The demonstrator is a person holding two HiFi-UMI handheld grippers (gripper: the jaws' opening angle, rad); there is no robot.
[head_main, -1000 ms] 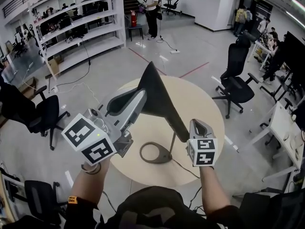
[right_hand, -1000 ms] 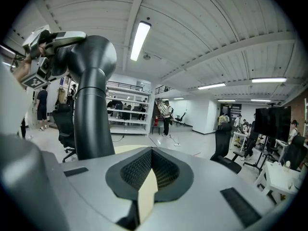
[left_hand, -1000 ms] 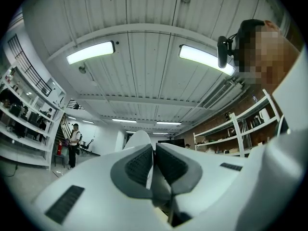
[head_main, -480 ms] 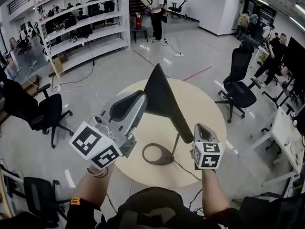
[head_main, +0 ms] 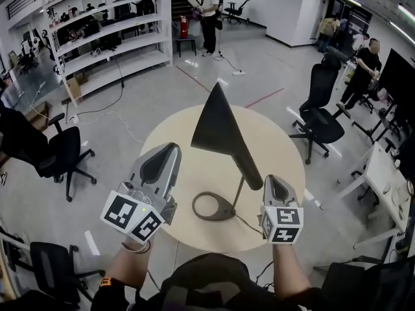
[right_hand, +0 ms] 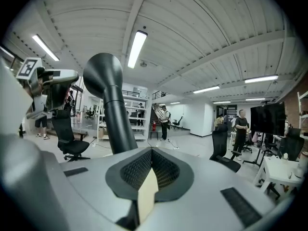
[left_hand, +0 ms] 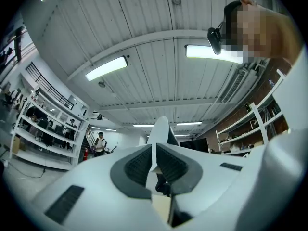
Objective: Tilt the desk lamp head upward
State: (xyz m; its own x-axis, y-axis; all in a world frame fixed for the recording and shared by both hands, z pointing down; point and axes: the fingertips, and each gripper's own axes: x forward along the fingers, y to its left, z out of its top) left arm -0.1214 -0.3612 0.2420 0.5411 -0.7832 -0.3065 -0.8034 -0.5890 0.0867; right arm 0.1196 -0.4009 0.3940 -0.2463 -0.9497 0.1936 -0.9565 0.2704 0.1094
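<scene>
The desk lamp stands on a round beige table (head_main: 279, 148). Its black cone head (head_main: 219, 127) points up and away, and a thin stem (head_main: 242, 181) runs down to a ring base (head_main: 213, 207). My left gripper (head_main: 170, 149) hangs left of the head and clear of its rim. It points up, its jaws only a narrow slit apart and empty. The head's pale underside (left_hand: 161, 129) shows just past them. My right gripper (head_main: 271, 181) is shut and empty just right of the stem, whose black tube (right_hand: 113, 112) rises left of its jaws.
A cable (head_main: 249, 227) trails from the base toward me. Office chairs stand at the right (head_main: 321, 105) and left (head_main: 58, 155) of the table. White shelves (head_main: 104, 41) line the back left, a white desk (head_main: 389, 173) sits at the right, and people stand far off.
My left gripper, which was up against the lamp head's left rim, has dropped back toward me and now stands apart from it. The right gripper has hardly moved.
</scene>
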